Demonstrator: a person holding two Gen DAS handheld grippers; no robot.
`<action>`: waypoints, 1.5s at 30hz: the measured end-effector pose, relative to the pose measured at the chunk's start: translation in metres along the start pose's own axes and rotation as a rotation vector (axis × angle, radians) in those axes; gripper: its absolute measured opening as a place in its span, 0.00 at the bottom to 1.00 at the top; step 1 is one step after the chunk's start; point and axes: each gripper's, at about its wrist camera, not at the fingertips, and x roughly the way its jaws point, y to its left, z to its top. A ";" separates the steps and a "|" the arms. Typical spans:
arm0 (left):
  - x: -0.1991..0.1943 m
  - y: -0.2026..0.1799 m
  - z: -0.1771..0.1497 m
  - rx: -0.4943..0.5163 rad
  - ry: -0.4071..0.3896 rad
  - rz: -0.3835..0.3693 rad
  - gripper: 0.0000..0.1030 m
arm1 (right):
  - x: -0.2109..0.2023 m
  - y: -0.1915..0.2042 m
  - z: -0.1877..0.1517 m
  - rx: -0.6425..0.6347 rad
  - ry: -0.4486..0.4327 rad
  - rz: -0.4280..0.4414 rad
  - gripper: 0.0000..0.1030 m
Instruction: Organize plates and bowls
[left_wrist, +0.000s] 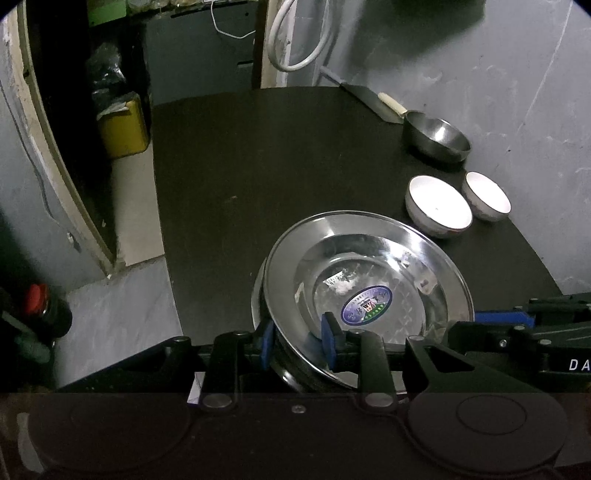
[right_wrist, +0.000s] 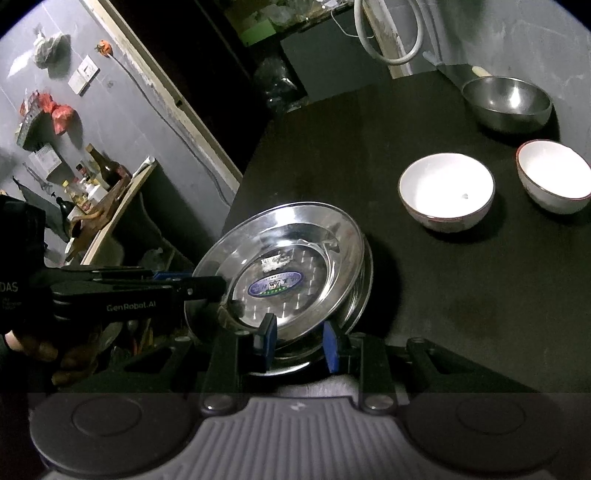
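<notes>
A shiny steel plate (left_wrist: 369, 266) with an oval sticker sits tilted on a second steel plate (right_wrist: 364, 284) near the front edge of the black table (left_wrist: 240, 184). My left gripper (left_wrist: 297, 338) is shut on the plates' rim, one blue pad inside the dish and one outside. From the right wrist view, the left gripper (right_wrist: 210, 282) comes in from the left, held by a hand (right_wrist: 37, 347). My right gripper (right_wrist: 299, 341) is shut on the near rim of the top plate (right_wrist: 291, 258); in the left wrist view the right gripper (left_wrist: 461, 323) enters from the right.
Two white bowls (right_wrist: 447, 188) (right_wrist: 554, 173) stand side by side beyond the plates, and a steel bowl (right_wrist: 506, 98) stands farther back by the wall. A cleaver (left_wrist: 369, 99) lies at the table's far corner. Left of the table are a yellow container (left_wrist: 123, 129) and a doorway.
</notes>
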 end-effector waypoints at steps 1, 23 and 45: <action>0.000 0.000 -0.001 -0.002 0.003 0.001 0.29 | 0.000 -0.001 0.000 0.001 0.003 0.000 0.30; 0.008 -0.005 -0.002 0.035 0.031 0.051 0.31 | 0.010 -0.001 0.004 0.011 0.033 -0.001 0.30; 0.011 -0.013 -0.001 0.064 0.041 0.092 0.33 | 0.011 0.012 0.003 -0.063 0.046 -0.037 0.33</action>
